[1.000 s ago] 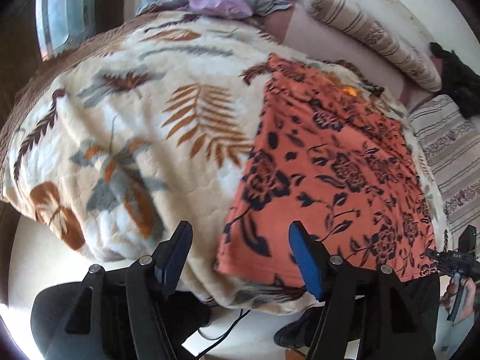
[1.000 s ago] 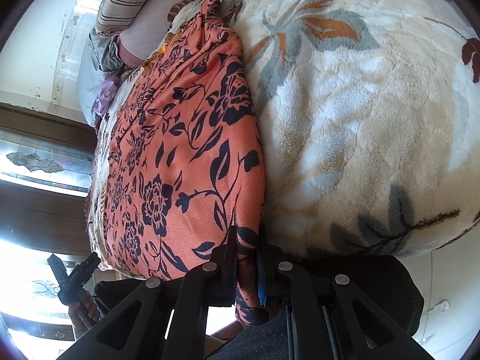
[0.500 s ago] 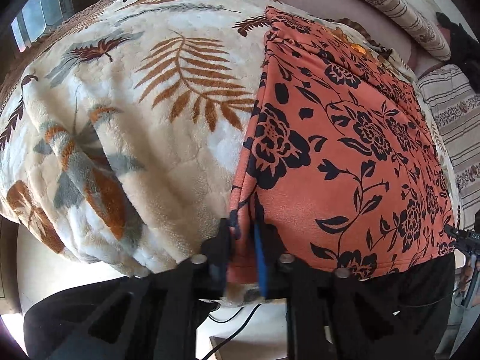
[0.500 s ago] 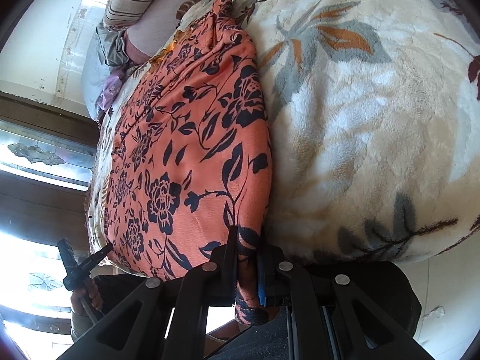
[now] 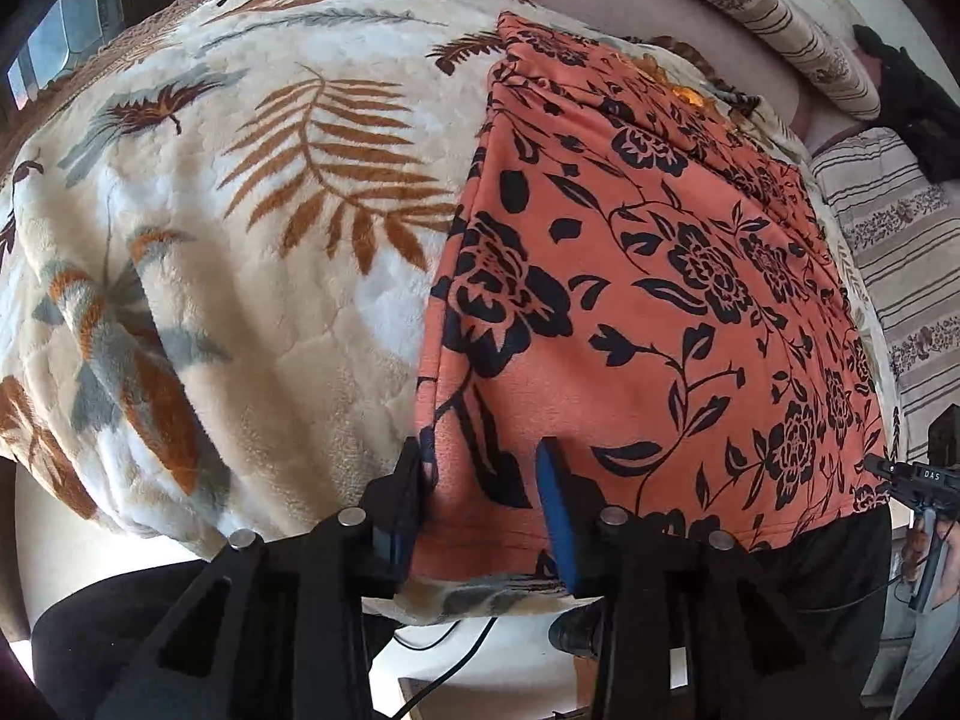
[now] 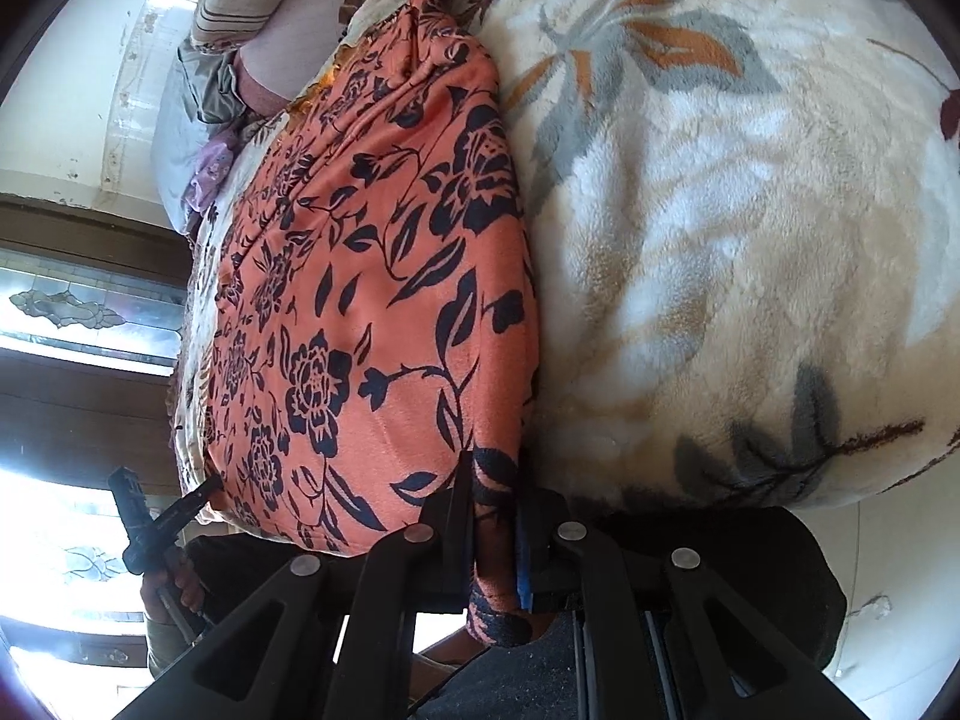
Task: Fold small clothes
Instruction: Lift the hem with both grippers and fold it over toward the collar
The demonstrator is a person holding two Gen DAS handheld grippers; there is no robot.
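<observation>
An orange garment [image 5: 648, 312] with a black flower print lies spread flat on a cream leaf-patterned blanket [image 5: 240, 252]. My left gripper [image 5: 480, 498] is at the garment's near left corner with its jaws apart and the cloth edge lying between them. My right gripper [image 6: 495, 516] is shut on the garment's [image 6: 372, 312] near right corner, and a fold of the cloth hangs out below the jaws. The right gripper also shows at the right edge of the left wrist view [image 5: 918, 480].
The blanket [image 6: 750, 240] covers a bed whose near edge drops off just in front of both grippers. Striped pillows [image 5: 774, 18] and a grey-purple bundle [image 6: 198, 120] lie at the far end. A dark item [image 5: 918, 108] sits at the far right. A window [image 6: 78, 312] is at the left.
My left gripper went from open to closed on the garment's left corner, and its jaws have now parted again and drawn back a little. My right gripper stayed shut on the right corner.
</observation>
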